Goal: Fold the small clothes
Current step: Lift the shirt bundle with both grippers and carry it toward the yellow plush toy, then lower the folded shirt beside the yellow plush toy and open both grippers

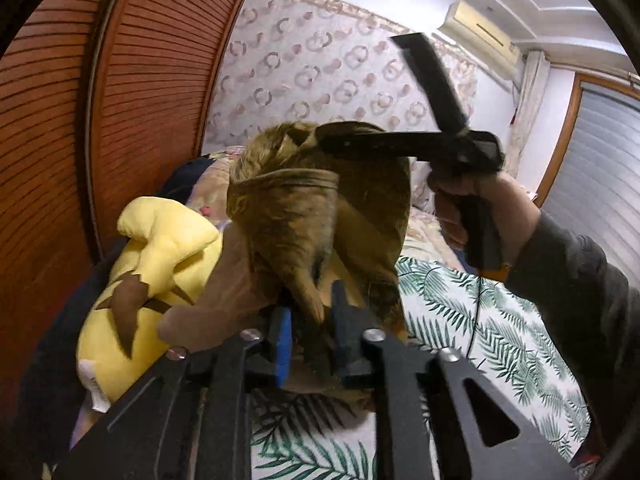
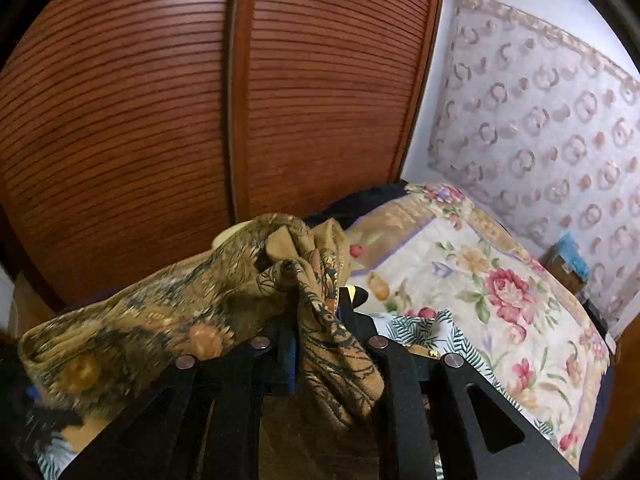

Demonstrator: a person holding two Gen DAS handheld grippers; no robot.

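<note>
**Garment held up between both grippers, over the bed**

Bedroom: brown louvred wooden wardrobe doors (image 2: pixel 168 112) behind, patterned pale wallpaper (image 1: pixel 304 64), bed under a white leaf-print sheet (image 1: pixel 472 312) with a floral quilt (image 2: pixel 488 280) further back. Yellow plush toy with brown markings (image 1: pixel 148 280) lies at the bed's left edge, beside the cloth.

Small mustard-brown printed fabric garment (image 2: pixel 168 312) is off the sheet, bunched, strung between the two tools. Its long axis, in the right wrist view, runs from the jaws out to the lower left; blurred there.

Left gripper (image 1: pixel 310 336): jaws narrow, a fold of the cloth pinched between them, garment rising straight ahead of them. Right gripper (image 2: pixel 316 340): jaws narrow, clamped on another gathered fold. From the left view the right-hand tool reaches into the garment's top from the right, a hand (image 1: pixel 480 208) on its handle.

Judgement: both ends held equally near; next move needs the grippers pulled apart along that axis to flatten the cloth above the sheet.
</note>
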